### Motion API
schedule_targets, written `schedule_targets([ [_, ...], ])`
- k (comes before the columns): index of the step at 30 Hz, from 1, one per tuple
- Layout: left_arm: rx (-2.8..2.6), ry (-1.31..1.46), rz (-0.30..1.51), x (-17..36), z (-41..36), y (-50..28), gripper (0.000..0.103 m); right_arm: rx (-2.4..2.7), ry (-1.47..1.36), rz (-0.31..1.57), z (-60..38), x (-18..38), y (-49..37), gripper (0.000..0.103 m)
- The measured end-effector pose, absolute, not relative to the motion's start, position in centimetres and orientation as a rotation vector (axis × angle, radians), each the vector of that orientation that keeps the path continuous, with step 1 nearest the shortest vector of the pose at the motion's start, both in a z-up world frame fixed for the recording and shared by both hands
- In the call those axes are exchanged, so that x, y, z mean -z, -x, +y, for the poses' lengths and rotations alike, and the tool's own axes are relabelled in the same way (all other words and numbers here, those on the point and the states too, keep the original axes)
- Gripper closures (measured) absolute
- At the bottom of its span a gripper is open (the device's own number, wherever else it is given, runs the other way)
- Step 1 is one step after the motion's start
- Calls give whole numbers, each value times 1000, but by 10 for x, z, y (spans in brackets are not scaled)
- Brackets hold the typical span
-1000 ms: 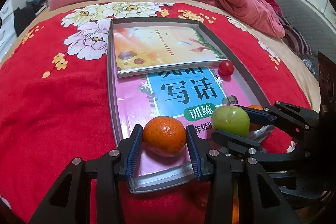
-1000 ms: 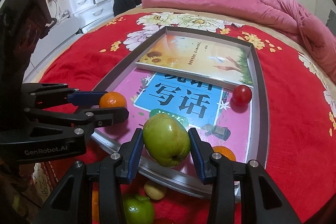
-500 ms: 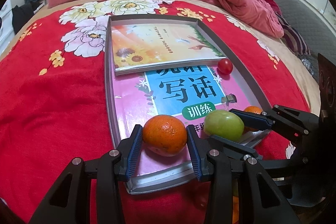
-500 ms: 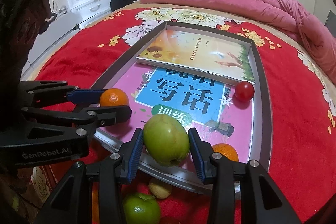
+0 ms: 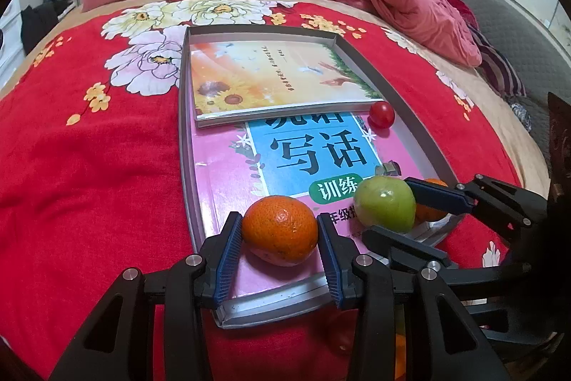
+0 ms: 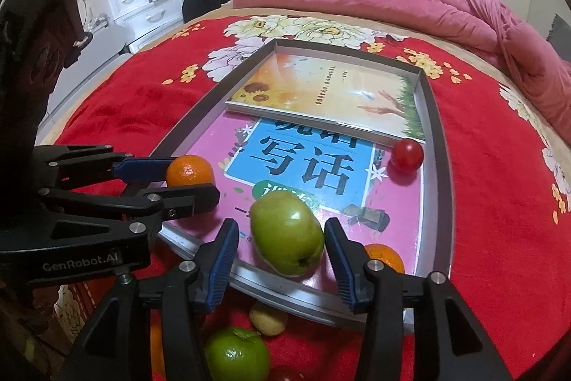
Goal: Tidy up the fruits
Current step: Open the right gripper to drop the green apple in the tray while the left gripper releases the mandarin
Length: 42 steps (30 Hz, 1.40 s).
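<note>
On the bed, a grey tray point(image 5: 185, 145) holds two books. The left gripper point(image 5: 280, 238) grasps an orange point(image 5: 280, 230) with its fingers point(image 5: 228, 249) pressed on both sides, at the tray's near edge on the pink book point(image 5: 221, 188). The right gripper point(image 6: 282, 249) is opening: its fingers point(image 6: 225, 252) stand apart from the green fruit point(image 6: 286, 232), which rests on the book between them. A small red fruit point(image 6: 407, 154) lies further in the tray.
</note>
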<state>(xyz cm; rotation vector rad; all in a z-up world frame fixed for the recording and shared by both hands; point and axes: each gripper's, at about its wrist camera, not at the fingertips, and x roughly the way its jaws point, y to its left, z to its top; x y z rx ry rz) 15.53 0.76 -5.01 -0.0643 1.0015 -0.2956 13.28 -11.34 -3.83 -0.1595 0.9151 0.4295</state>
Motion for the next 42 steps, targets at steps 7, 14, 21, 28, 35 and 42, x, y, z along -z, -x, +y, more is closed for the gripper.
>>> schedule_targets([
  [7,294,70,1001,50,9,-154,59,-422,159,902,-117,30,-130,51],
  [14,295,73,1001,49,9,-154,59,-413,160,887,-118,25,-130,50],
  [21,289,66,1003,48,7,-151,59,-395,164,874,-119,22,-128,46],
  [28,285,73,1002,46,9,-150,59,-370,153,860,-125,15,-125,41],
  [35,263,49,980,40,9,-147,47,-350,146,855,-130,11,-121,40],
  [42,259,76,974,36,16,-146,47,-347,150,852,-129,8,-118,38],
])
